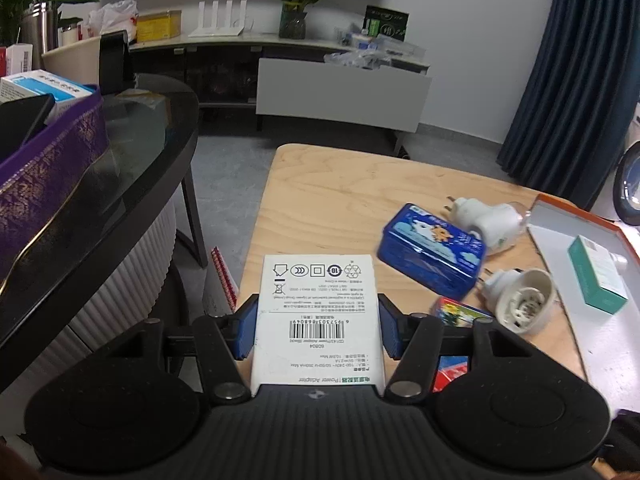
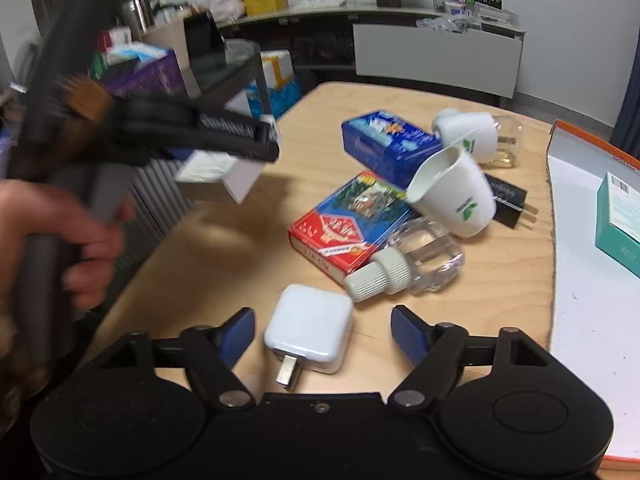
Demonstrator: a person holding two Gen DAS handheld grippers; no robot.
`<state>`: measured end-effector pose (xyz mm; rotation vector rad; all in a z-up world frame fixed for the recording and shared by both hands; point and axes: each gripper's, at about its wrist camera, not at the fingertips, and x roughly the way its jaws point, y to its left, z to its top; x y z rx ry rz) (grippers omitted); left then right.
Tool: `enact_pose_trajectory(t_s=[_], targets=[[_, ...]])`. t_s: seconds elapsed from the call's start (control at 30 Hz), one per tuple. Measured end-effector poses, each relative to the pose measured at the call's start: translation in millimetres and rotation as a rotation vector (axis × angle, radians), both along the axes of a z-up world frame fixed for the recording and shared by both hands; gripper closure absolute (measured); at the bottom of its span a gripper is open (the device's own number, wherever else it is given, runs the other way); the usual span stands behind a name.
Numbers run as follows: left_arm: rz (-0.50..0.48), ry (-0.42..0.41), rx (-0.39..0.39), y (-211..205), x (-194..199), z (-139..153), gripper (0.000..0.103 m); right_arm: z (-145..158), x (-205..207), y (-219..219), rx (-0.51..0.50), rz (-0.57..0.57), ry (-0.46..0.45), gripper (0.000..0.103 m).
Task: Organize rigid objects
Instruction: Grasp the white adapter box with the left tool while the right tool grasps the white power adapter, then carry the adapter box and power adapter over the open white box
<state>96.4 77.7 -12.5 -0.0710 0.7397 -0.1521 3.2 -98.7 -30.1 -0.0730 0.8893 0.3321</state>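
L gripper (image 1: 316,326) clamps a white power-adapter box (image 1: 318,312) betw. both blue pads, held off the wooden table (image 1: 320,208) at its left edge. R gripper (image 2: 323,334) spread wide, gripping nothing; white charger (image 2: 310,328) lies on the table betw. its fingers, prongs toward the camera, touching neither. Blue tin (image 2: 384,142), red card pack (image 2: 344,224) farther, centre.

The white box (image 1: 318,320) hides the surface beneath it, and its near end is lost behind the gripper body. In the right wrist view the left gripper (image 2: 224,140) and the hand (image 2: 60,240) are motion-blurred. The red card pack (image 1: 456,312) is mostly covered, perhaps by the fingers (image 1: 390,330).
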Motion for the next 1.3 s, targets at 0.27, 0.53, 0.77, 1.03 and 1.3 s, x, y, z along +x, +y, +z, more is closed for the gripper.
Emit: enact_pose_trajectory(t_s=[0.27, 0.53, 0.77, 1.03, 1.3], targets=[[-0.032, -0.063, -0.013, -14.5, -30.8, 13.2, 0.044, 2.7, -8.7, -15.3, -0.011, -0.044, -0.037, 0.052], [-0.053, -0.089, -0.052, -33.9, -55.4, 27.8, 0.044, 29.8, -20.0, -71.0, 0.022, -0.168, -0.132, 0.052], [-0.089, -0.092, -0.063, -59.7, -67.2, 33.1, 0.044, 47.1, -34.1, -131.0, 0.033, -0.317, -0.201, 0.052], [-0.154, -0.073, -0.095, -104.8, -73.4, 38.1, 0.044, 56.4, -47.2, -196.0, 0.047, -0.467, -0.248, 0.052], [-0.306, -0.079, -0.109, -184.3, -71.0, 52.1, 0.044, 72.1, -52.6, -244.4, 0.041, -0.548, -0.298, 0.052]])
